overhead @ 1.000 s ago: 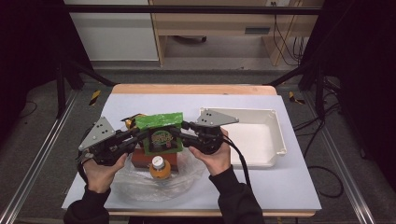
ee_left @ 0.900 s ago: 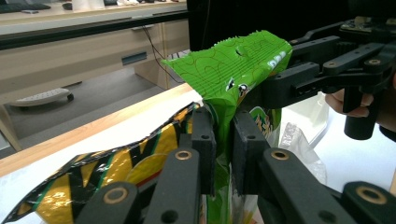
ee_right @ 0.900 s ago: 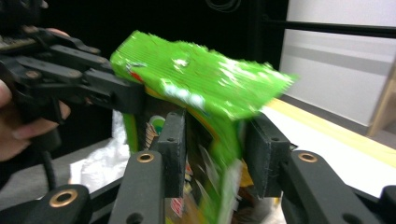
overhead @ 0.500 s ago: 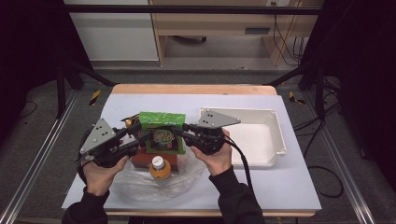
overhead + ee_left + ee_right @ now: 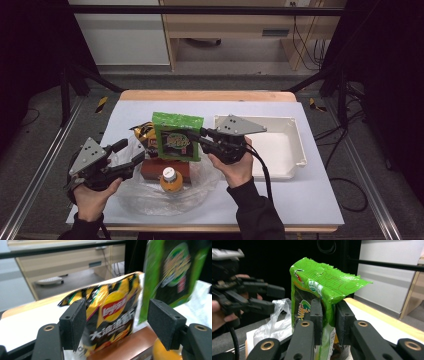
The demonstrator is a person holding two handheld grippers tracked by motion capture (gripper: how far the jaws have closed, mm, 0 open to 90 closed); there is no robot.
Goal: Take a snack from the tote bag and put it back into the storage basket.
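Unpacking is under way — right gripper [image 5: 328, 315] pinches the green snack bag [image 5: 177, 136]. Left gripper [image 5: 126, 155], jaws just opened and empty, has let go — next, likely carry it to the white tray [image 5: 295, 145].

Left gripper view: the green snack bag [image 5: 172, 272] is motion-blurred, so you can't read the print, and its top is cut off by the frame edge. The orange bottle [image 5: 163, 353] is just a blurry sliver at the bottom, mostly behind your hand-held gripper. High view: the brown box [image 5: 155, 169] is half hidden behind the bag, and the label is too small to read.
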